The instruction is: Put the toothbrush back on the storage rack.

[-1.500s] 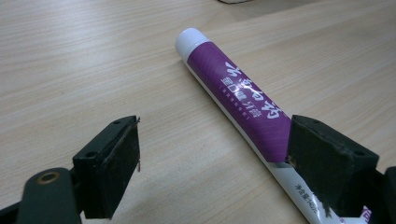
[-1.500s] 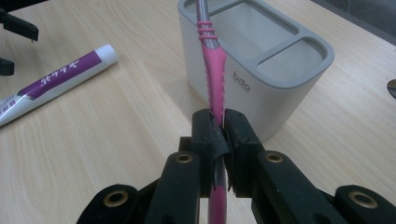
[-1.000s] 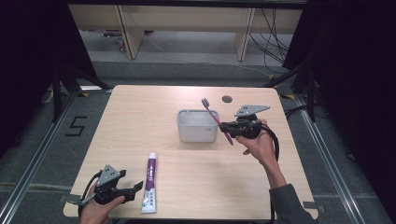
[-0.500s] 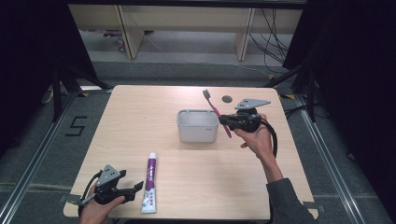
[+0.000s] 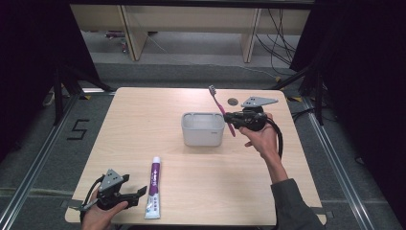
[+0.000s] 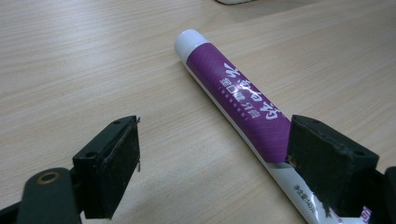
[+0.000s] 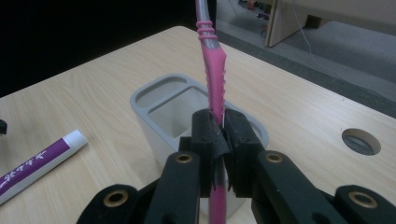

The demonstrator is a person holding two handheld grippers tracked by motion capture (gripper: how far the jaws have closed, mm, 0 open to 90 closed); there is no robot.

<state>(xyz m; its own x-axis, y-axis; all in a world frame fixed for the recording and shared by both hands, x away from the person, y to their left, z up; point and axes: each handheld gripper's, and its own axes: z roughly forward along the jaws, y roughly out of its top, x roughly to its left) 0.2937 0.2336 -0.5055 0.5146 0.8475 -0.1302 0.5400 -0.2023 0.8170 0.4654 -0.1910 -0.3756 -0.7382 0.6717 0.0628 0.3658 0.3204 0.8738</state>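
Note:
A pink toothbrush (image 5: pixel 221 108) stands nearly upright, head up, in the air at the right end of a grey two-compartment holder (image 5: pixel 202 129). My right gripper (image 5: pixel 229 117) is shut on its handle (image 7: pixel 215 88), just beside the holder (image 7: pixel 163 105). A purple and white toothpaste tube (image 5: pixel 154 187) lies on the table near the front edge. My left gripper (image 5: pixel 140 192) sits open at the tube's left, low over the table. In the left gripper view the tube (image 6: pixel 236 95) runs between the jaws, close to the right one.
The light wooden table (image 5: pixel 143 115) has a round cable hole (image 5: pixel 232 101) behind the right gripper. Dark floor, rails and a shelf frame surround the table.
The right gripper has carried the toothbrush up and slightly back, away from the holder's right side, and tilted it more upright. The left gripper has stayed put.

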